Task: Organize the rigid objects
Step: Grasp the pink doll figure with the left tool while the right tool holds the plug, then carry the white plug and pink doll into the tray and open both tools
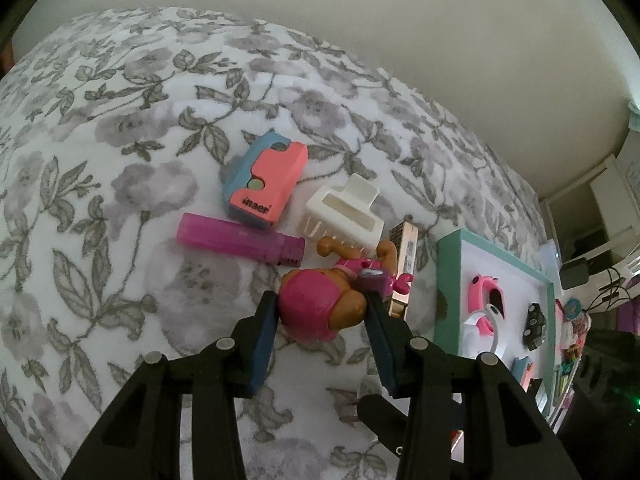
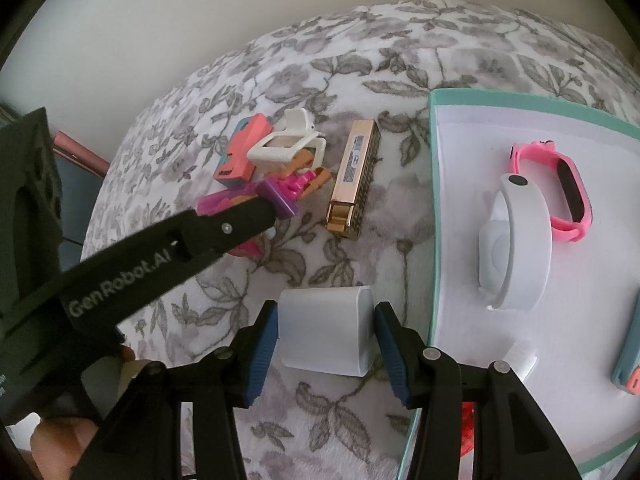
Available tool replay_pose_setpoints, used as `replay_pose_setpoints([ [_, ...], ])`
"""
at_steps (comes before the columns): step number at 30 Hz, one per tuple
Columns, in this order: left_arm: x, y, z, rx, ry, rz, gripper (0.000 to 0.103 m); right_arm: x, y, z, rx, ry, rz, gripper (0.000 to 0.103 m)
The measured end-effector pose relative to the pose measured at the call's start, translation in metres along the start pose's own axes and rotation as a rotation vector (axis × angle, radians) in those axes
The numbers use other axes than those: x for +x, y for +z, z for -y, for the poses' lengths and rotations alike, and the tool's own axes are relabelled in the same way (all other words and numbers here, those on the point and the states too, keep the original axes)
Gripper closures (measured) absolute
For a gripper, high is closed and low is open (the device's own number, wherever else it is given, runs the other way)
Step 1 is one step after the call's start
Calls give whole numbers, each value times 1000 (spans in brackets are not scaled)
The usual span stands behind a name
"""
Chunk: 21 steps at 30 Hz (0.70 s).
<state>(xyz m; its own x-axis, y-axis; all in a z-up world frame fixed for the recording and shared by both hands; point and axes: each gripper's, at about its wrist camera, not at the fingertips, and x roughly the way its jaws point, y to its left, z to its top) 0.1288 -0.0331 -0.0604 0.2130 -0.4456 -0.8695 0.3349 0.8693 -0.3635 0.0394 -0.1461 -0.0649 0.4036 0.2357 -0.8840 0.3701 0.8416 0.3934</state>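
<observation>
My left gripper [image 1: 320, 310] is closed around a pink and brown toy figure [image 1: 316, 308] on the floral blanket; its pads touch both sides. Beyond it lie a white hair claw [image 1: 344, 210], a pink-blue sharpener [image 1: 264, 178], a purple lighter-like tube [image 1: 240, 238] and a gold case [image 1: 404, 256]. My right gripper [image 2: 324, 328] is open, its jaws on either side of a white rounded case [image 2: 326, 330] with small gaps. The left gripper's arm [image 2: 160, 256] crosses the right wrist view.
A teal-rimmed white box [image 2: 434, 200] lies at the right and holds a pink watch band [image 2: 560, 192], a white band [image 2: 516, 240] and a dark object [image 1: 534, 326]. The floral blanket [image 1: 120, 160] covers the surface. Cluttered furniture stands at the far right.
</observation>
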Motion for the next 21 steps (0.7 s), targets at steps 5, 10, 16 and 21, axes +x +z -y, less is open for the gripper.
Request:
replay_pose_setpoints([
  [5, -9, 2, 1, -7, -6, 21, 58, -9, 1, 4, 24, 21, 17, 51],
  [10, -23, 5, 2, -20, -12, 60, 58, -20, 2, 6, 40, 17, 40, 51],
  [16, -48, 10, 3, -57, -51, 121, 58, -45, 5, 13, 77, 8, 95, 52],
  [21, -65, 11, 19, -40, -66, 156, 58, -75, 7, 17, 86, -61, 164, 52],
])
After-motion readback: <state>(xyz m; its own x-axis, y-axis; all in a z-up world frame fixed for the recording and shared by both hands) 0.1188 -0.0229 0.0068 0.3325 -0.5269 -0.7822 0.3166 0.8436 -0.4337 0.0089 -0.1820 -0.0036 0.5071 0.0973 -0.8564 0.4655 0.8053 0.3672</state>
